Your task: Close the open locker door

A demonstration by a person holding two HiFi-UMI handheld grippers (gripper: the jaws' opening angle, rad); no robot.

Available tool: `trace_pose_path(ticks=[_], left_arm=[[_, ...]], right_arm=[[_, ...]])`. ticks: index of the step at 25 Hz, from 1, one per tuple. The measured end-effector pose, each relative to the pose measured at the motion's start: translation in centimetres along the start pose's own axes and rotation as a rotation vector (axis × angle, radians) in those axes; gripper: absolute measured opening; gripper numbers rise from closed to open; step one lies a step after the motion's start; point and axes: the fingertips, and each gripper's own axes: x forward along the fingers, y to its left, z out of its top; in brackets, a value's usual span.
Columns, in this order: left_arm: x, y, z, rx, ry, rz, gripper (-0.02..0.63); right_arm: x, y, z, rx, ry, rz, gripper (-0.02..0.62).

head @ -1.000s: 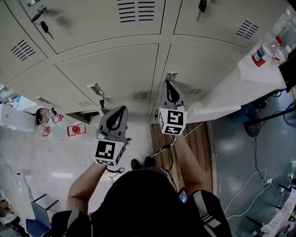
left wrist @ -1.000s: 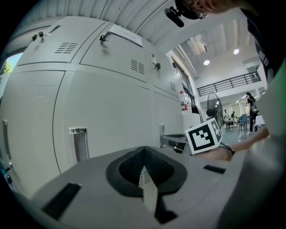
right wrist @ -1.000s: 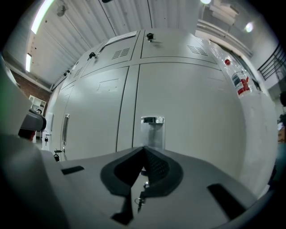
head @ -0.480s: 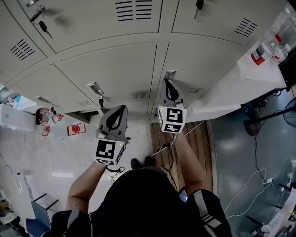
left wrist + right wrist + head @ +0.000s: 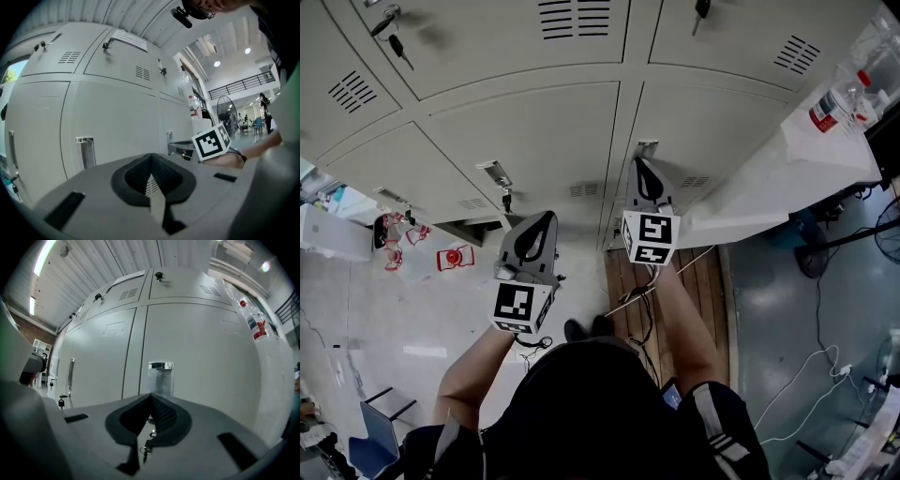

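Both tools, the left tool [image 5: 546,221] and right tool [image 5: 643,167], are staying still with jaws closed on nothing, while the pale grey metal locker door [image 5: 712,131] is sitting flush just beyond the right one, seemingly already shut.

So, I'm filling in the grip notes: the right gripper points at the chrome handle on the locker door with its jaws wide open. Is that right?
Not quite. The right gripper does point at the chrome handle on the locker door, but its jaws are shut together, not wide open, as the right gripper view shows.
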Motion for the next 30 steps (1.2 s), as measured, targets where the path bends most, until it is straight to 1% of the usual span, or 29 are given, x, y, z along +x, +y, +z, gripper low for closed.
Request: trace_pose_path(ticks=[2,7,12,19,27,30], left_arm=[[-0.1,0.0,-0.3,-0.002,0.006,0.006,0.005],[-0.5,0.4,0.2,0.006,-0.013,0.038,0.005],[-0.9,0.9,0.2,0.018,-0.019,0.066,0.003],[-1.4,0.9,-0.2,0.059,-0.015,0.087,0.005],[-1.9,0.2,-0.1,0.071,-0.017,0.090,0.004],[-2.3,0.1,0.0,0.087,-0.020,0.099,0.005]], right_arm=[[0.0,0.0,0.0,-0.002,-0.002,0.002,-0.009],[-0.1,0.0,0.0,-0.012,-0.004,0.021,-0.009],[-0.9,-0.3,0.6,-0.007,-0.028,0.035,-0.009],[-2.8,-0.4,0.6,-0.010,-0.036,0.052,-0.009],[-4.3,-0.4,0.1,-0.010,-0.029,0.061,-0.009],[-5.1,-0.1,0.1,-0.007,-0.035,0.073,-0.008]])
